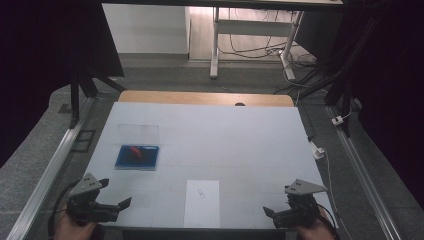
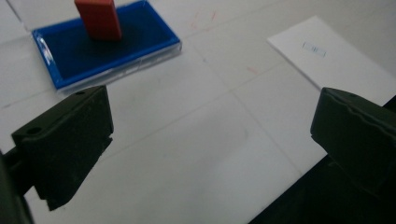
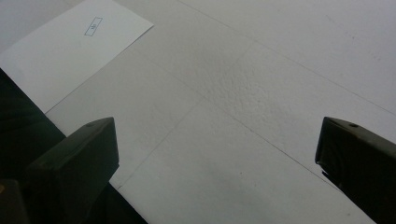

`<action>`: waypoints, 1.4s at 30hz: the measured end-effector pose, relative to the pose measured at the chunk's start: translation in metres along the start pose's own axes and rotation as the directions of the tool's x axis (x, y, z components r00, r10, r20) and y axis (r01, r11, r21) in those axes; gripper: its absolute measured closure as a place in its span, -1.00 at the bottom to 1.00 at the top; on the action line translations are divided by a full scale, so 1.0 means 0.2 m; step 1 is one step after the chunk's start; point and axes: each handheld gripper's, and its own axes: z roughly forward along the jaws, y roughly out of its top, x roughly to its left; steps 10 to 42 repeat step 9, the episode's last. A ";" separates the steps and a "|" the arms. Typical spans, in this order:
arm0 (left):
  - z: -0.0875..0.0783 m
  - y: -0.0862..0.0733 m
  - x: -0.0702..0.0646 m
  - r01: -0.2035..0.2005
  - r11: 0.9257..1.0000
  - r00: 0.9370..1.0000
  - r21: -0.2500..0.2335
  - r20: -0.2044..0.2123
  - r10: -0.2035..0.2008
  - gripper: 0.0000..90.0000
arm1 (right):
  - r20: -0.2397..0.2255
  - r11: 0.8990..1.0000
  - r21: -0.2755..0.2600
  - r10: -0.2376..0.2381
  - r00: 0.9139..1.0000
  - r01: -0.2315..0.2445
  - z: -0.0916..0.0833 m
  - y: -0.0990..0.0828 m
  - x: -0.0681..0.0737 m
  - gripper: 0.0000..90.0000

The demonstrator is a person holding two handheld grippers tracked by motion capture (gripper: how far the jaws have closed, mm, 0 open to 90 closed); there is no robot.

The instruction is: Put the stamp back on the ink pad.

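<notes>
L gripper (image 1: 116, 206) & R gripper (image 1: 272, 214) both released, near flat paper sheet (image 1: 202, 202); red block (image 2: 99, 18) on glossy blue tray (image 2: 154, 35).

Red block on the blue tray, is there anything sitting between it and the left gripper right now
Nothing visible stands in the way. The left gripper is open at the near left edge of the table, and only bare white surface lies between it and the red block standing on the blue tray. The sheet of paper lies off to the side.

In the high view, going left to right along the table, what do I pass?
Left claw → blue tray with the red block on it → paper sheet → right claw.
</notes>
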 end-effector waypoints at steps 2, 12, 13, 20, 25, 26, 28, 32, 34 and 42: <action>0.00 -0.01 0.00 0.003 1.000 1.000 0.011 -0.009 -0.003 -1.00 | 0.000 1.000 0.001 0.000 1.000 0.000 0.00 0.00 0.00 -1.00; 0.00 -0.01 -0.01 -0.005 0.998 1.000 0.057 -0.024 0.007 -1.00 | 0.001 1.000 0.005 -0.002 1.000 0.002 0.01 0.00 0.00 -1.00; 0.00 -0.01 -0.01 -0.005 0.998 1.000 0.057 -0.024 0.007 -1.00 | 0.001 1.000 0.005 -0.002 1.000 0.002 0.01 0.00 0.00 -1.00; 0.00 -0.01 -0.01 -0.005 0.998 1.000 0.057 -0.024 0.007 -1.00 | 0.001 1.000 0.005 -0.002 1.000 0.002 0.01 0.00 0.00 -1.00; 0.00 -0.01 -0.01 -0.005 0.998 1.000 0.057 -0.024 0.007 -1.00 | 0.001 1.000 0.005 -0.002 1.000 0.002 0.01 0.00 0.00 -1.00; 0.00 -0.01 -0.01 -0.005 0.998 1.000 0.057 -0.024 0.007 -1.00 | 0.001 1.000 0.005 -0.002 1.000 0.002 0.01 0.00 0.00 -1.00; 0.00 -0.01 -0.01 -0.005 0.998 1.000 0.057 -0.024 0.007 -1.00 | 0.001 1.000 0.005 -0.002 1.000 0.002 0.01 0.00 0.00 -1.00; 0.00 -0.01 -0.01 -0.005 0.998 1.000 0.057 -0.024 0.007 -1.00 | 0.001 1.000 0.005 -0.002 1.000 0.002 0.01 0.00 0.00 -1.00; 0.00 -0.01 -0.01 -0.005 0.998 1.000 0.057 -0.024 0.007 -1.00 | 0.001 1.000 0.005 -0.002 1.000 0.002 0.01 0.00 0.00 -1.00; 0.00 -0.01 -0.01 -0.005 0.998 1.000 0.057 -0.024 0.007 -1.00 | 0.001 1.000 0.005 -0.002 1.000 0.002 0.01 0.00 0.00 -1.00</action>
